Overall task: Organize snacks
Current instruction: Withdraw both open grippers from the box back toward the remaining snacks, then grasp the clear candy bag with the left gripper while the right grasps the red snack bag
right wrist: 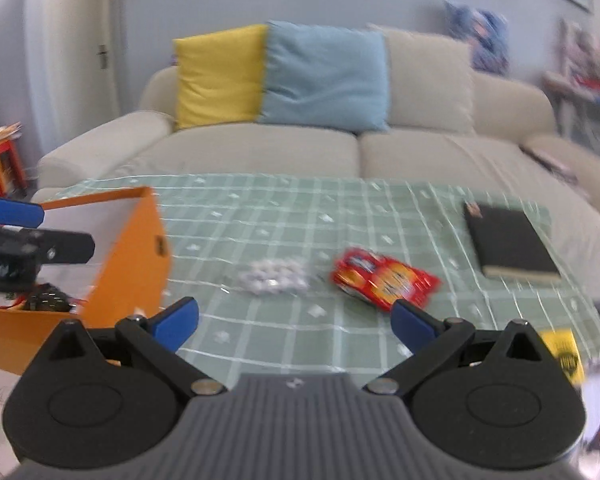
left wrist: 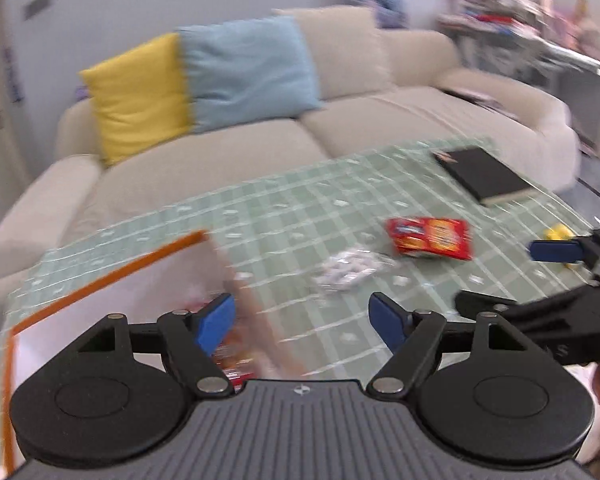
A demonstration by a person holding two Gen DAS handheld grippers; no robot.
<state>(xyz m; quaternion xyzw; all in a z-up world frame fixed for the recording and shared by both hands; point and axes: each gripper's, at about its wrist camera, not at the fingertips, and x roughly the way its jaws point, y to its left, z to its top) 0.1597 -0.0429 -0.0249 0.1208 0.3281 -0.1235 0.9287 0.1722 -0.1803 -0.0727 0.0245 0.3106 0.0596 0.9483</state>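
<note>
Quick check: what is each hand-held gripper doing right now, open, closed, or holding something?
Left hand-held gripper: open, nothing between its fingers.
Right hand-held gripper: open, nothing held.

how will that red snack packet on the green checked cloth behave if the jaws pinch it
The red crinkly foil snack packet is probably light and floppy: it lies puffed and slightly crumpled on the green checked tablecloth. Its glossy film looks slippery, so it may slide when pushed. Flat-sided, it is unlikely to roll, though the contents might crush under a hard pinch.
</note>
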